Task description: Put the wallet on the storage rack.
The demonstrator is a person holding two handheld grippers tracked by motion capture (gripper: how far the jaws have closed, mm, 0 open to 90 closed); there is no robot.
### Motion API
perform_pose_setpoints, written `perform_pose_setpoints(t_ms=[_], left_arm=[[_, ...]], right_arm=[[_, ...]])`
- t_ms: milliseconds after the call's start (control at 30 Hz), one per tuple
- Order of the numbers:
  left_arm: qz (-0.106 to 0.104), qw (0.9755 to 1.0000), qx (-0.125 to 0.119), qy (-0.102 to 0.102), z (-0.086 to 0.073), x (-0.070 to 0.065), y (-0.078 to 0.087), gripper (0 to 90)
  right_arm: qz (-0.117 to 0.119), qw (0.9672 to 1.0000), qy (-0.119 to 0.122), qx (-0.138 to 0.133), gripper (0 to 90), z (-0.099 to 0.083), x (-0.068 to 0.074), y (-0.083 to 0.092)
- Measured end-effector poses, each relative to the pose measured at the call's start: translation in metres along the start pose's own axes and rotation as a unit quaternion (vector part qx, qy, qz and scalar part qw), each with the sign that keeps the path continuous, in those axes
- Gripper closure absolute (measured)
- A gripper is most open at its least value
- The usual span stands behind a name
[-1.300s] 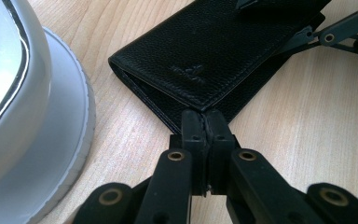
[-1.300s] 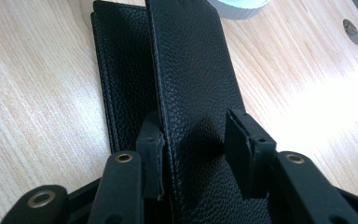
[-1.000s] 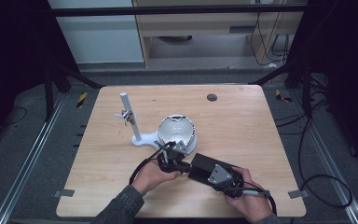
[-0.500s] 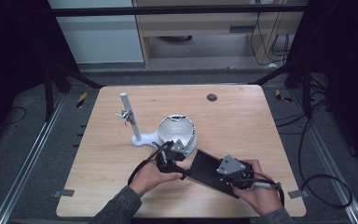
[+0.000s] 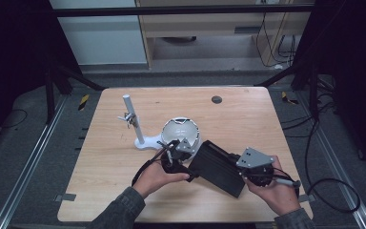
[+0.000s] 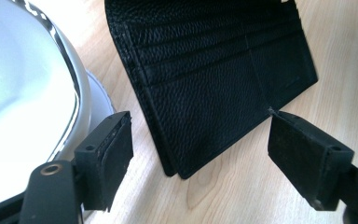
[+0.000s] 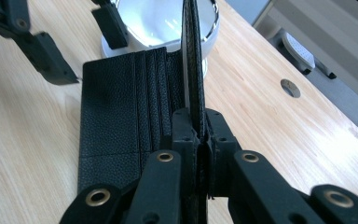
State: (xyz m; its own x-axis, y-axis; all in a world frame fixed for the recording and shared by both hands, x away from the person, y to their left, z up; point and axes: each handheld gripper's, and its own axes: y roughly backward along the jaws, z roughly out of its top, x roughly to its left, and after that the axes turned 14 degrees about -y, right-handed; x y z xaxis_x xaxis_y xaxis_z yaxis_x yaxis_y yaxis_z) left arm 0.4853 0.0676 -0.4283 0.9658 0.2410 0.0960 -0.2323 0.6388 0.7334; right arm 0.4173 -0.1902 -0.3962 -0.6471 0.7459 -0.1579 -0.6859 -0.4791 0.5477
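Black leather wallet point(image 5: 218, 168) lies open on the wooden table point(image 5: 248, 119), just in front of and to the right of the white bowl-shaped lamp head point(image 5: 181, 132) — card-slot side up. No brand or readable writing on the wallet, lamp or grippers.

Right gripper point(image 7: 196, 133): jaws clamped tight on one wallet flap, which stands up edge-on between them; the other half lies flat on the table with its card slots point(image 7: 151, 88) showing, its far end reaching the lamp head.

Left gripper point(image 6: 200, 147): jaws wide apart, holding nothing — the wallet's near corner sits between them, one pad point(image 6: 114, 156) just beside the lamp head's chrome rim point(image 6: 77, 88), the other pad at the wallet's edge; contact there unclear.

White post point(image 5: 132, 119) on the lamp base rises left of the lamp head. Small dark round hole point(image 5: 216, 99) in the table sits well beyond the lamp head.
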Motion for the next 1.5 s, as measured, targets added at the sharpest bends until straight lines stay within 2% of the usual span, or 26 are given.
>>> perform_pose_setpoints(t_ms=[567,833,1067,1200,1233,1333,1500], left_arm=[[0.015,0.9994,-0.030,0.000,0.009,0.010,0.009,16.6],[0.027,0.9987,-0.044,0.000,0.013,0.016,0.018,16.2],[0.017,0.9986,-0.050,0.000,0.015,0.019,0.019,16.3],[-0.009,0.9982,-0.059,0.012,0.016,0.022,0.019,26.3],[-0.011,0.9982,-0.058,0.013,0.016,0.022,0.020,37.0],[-0.013,0.9985,-0.051,0.015,0.016,0.023,0.024,52.3],[-0.023,0.9983,-0.050,0.018,0.018,0.023,0.031,70.7]], right_arm=[[0.027,0.9991,-0.002,-0.033,84.8,0.019,-0.009,0.011],[0.046,0.9974,-0.005,-0.055,84.8,0.026,-0.010,0.020],[0.061,0.9955,-0.006,-0.072,84.8,0.032,-0.010,0.027],[0.067,0.9947,-0.005,-0.078,84.7,0.033,-0.008,0.027],[0.067,0.9946,-0.006,-0.078,84.7,0.033,-0.008,0.027],[0.069,0.9947,-0.006,-0.077,84.7,0.032,-0.008,0.025],[0.073,0.9949,-0.006,-0.070,84.4,0.027,-0.010,0.023]])
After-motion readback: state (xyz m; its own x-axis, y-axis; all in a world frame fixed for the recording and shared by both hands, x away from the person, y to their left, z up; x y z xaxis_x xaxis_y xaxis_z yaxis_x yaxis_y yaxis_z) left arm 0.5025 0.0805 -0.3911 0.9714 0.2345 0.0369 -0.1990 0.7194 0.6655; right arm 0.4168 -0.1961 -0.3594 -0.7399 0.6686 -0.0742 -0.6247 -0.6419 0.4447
